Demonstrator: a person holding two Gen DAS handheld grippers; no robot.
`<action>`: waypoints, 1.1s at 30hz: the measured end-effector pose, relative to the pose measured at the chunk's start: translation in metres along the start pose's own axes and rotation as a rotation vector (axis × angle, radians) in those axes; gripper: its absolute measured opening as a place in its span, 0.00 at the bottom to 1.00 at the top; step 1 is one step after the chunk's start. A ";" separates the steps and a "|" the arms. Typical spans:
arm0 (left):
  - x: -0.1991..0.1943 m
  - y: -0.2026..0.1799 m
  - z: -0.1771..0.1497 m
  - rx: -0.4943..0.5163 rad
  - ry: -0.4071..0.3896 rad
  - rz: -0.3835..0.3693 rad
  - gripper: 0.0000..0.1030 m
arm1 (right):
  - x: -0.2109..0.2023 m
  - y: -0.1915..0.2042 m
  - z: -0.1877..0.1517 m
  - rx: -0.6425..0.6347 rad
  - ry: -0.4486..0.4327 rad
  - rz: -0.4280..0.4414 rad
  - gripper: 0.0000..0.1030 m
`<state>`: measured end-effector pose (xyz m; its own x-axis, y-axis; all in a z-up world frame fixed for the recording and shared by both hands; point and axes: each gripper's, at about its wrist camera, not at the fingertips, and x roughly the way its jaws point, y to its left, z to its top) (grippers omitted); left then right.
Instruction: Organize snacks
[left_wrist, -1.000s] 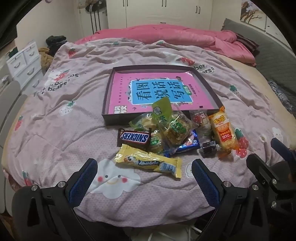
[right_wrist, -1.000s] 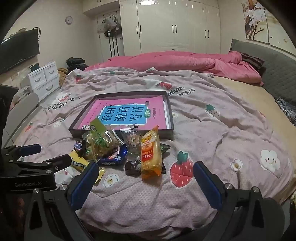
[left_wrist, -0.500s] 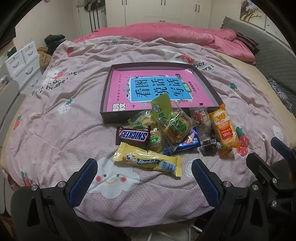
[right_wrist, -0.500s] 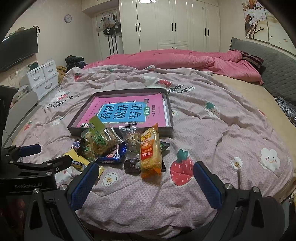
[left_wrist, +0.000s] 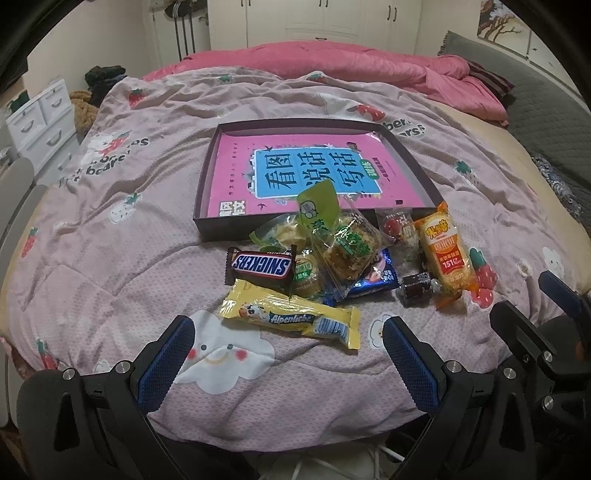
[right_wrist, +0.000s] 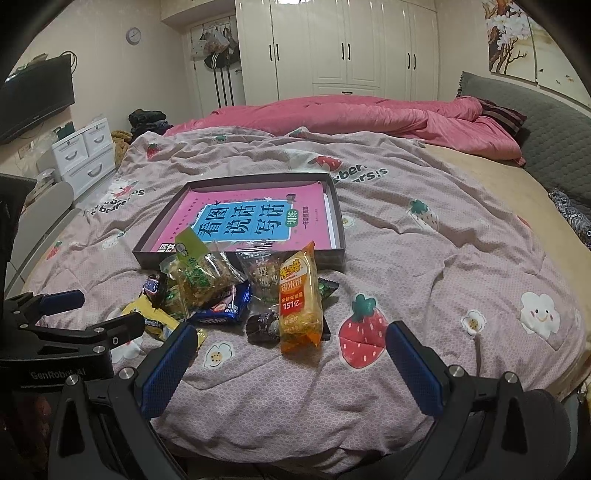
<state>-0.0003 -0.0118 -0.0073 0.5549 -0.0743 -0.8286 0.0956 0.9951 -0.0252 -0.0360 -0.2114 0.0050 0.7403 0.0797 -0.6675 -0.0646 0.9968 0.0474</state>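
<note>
You are facing a bed (left_wrist: 110, 266) spread with a pink strawberry-print quilt, white wardrobes (right_wrist: 351, 48) at the far wall. Mid-bed lies a shallow dark box (left_wrist: 202, 206) holding a pink book (left_wrist: 236, 173). Just near of its front edge sits the snack pile: a Snickers bar (left_wrist: 261, 265) on the left, a yellow Alpenliebe pack (left_wrist: 291, 318) nearest you, a clear-wrapped rice cake (left_wrist: 349, 251) in the middle, a blue packet (left_wrist: 380, 278) under it, and an orange rice-cracker pack (left_wrist: 445, 254) on the right. Your left hand-held gripper (left_wrist: 288, 363) hangs spread wide, empty, near of the Alpenliebe pack. Your right hand-held gripper (right_wrist: 290, 365) is equally spread and empty, near of the orange pack.
</note>
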 end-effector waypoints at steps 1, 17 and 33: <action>0.000 0.000 0.000 0.000 0.001 -0.001 0.98 | 0.000 0.000 0.000 0.001 0.002 0.000 0.99; 0.004 0.000 0.001 0.001 0.011 -0.001 0.98 | -0.002 -0.003 0.002 0.010 -0.010 -0.008 0.99; 0.009 0.012 0.001 -0.047 0.037 -0.009 0.98 | -0.001 -0.005 0.004 0.023 -0.002 -0.001 0.99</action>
<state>0.0069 -0.0010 -0.0148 0.5235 -0.0817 -0.8481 0.0612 0.9964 -0.0582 -0.0334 -0.2166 0.0083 0.7418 0.0786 -0.6660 -0.0481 0.9968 0.0641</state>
